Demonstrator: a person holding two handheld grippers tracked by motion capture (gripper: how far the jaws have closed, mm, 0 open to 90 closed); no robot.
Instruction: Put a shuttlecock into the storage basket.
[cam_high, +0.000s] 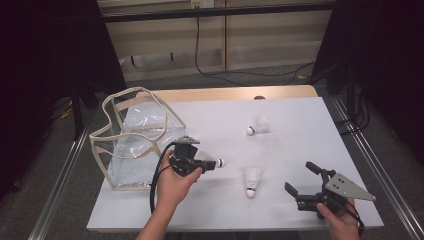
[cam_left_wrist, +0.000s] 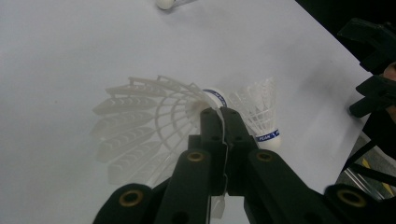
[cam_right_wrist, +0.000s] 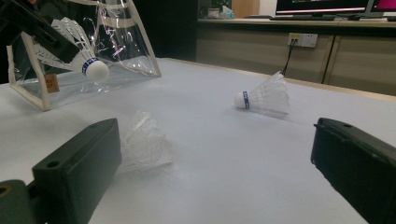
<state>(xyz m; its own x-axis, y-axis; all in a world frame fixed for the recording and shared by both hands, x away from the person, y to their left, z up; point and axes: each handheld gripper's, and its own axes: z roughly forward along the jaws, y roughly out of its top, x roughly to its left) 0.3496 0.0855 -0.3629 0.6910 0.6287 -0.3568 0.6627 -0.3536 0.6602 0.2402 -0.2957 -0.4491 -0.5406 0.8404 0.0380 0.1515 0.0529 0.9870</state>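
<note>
**Feather shuttlecock held by its skirt, beside the clear bag**

While the left gripper (cam_high: 206, 163) sits above the white table surface (cam_high: 300, 120) just right of the clear plastic tote bag with cream-coloured webbing trim (cam_high: 131, 137), its two black jaws are pressed together on the feather skirt of a white shuttlecock with a round cork tip and a blue band (cam_left_wrist: 154, 121). From the left gripper view, the jaws pinch a feather edge near the cork end, with the skirt fanning out to the left. In the high view the cork tip points right, away from the bag.

Two more white feather shuttlecocks lie on the table: one near the table's middle (cam_high: 252, 181), one farther back (cam_high: 258, 124). The right gripper (cam_high: 306, 179) rests low at the near right corner with its jaws wide apart and nothing between them.

Such a shuttlecock is likely very light and will not strain the grip, but the feathers are thin, springy and easily bent or cracked, so a hard squeeze on the skirt risks damage. The cork tip is the firmest part, though round and apt to slip; the ring where feathers meet cork, just behind the blue band, looks the safest place to hold. Being so light, it could swing or twist in the jaws when moved quickly.
</note>
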